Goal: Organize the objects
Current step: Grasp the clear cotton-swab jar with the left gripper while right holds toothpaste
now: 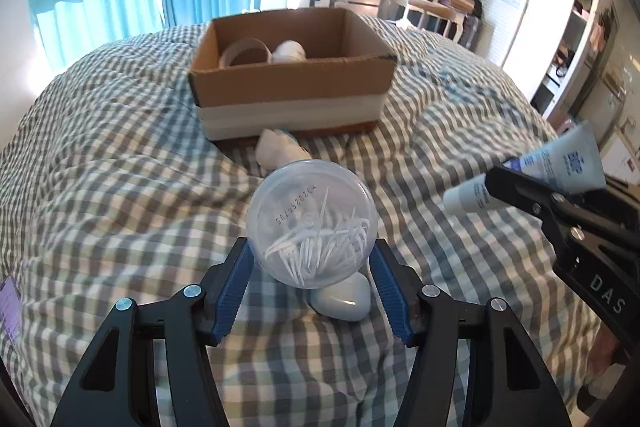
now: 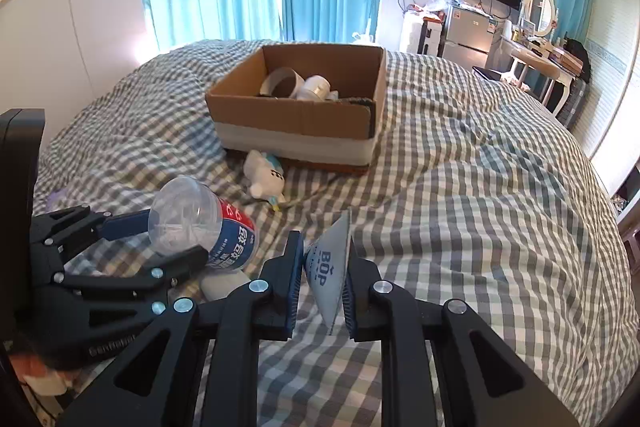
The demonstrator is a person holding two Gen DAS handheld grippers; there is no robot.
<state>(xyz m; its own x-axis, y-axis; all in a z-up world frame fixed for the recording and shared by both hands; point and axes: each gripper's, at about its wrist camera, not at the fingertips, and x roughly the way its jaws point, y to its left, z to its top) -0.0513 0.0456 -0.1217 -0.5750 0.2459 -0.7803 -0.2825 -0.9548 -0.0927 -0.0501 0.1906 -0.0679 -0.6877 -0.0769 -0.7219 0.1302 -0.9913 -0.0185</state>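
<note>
My left gripper [image 1: 312, 247] is shut on a clear round jar of white picks [image 1: 312, 223] and holds it above the checked bedspread [image 1: 120, 187]. In the right wrist view that jar [image 2: 200, 223] shows a red and blue label between the left gripper's [image 2: 160, 239] fingers. My right gripper [image 2: 325, 251] is shut on a pale blue tube [image 2: 326, 267] marked BOP, also off the bed. The tube [image 1: 560, 163] sticks out of the right gripper [image 1: 504, 179] at the right edge. Ahead stands an open cardboard box [image 1: 292, 79] [image 2: 296, 111] with a tape roll [image 1: 245, 51] and a white container [image 1: 289, 51] inside.
A white plush toy [image 1: 276, 149] [image 2: 266, 177] lies just in front of the box. A white rounded case [image 1: 342, 297] [image 2: 222, 285] rests on the bed under the jar. A purple item [image 1: 8, 303] lies at the bed's left edge. Curtains, a fridge and a dressing table stand beyond.
</note>
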